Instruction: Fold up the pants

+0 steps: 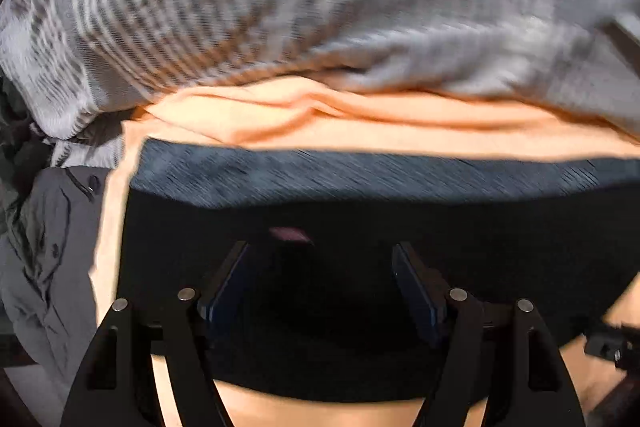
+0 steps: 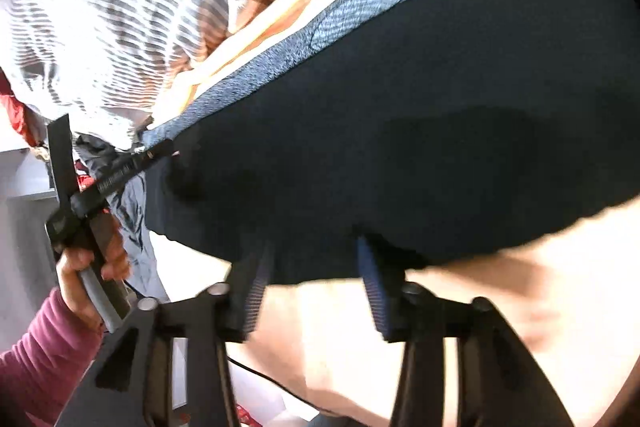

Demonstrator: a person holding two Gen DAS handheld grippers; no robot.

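Hand-held gripper jaws parted above flat dark pants.

Background: grey-and-white striped duvet bunched at the far side, lying over the peach sheet. Crumpled grey garment off the sheet's left edge. Right wrist view: something red at far left, blurred, can't identify.

We counted 1 pr of dark pants just ahead of the L gripper, 1 peach sheet under them, 1 striped blanket beyond. 2 grippers total; R gripper at the pants' near edge. 1 grey garment left of the L gripper.
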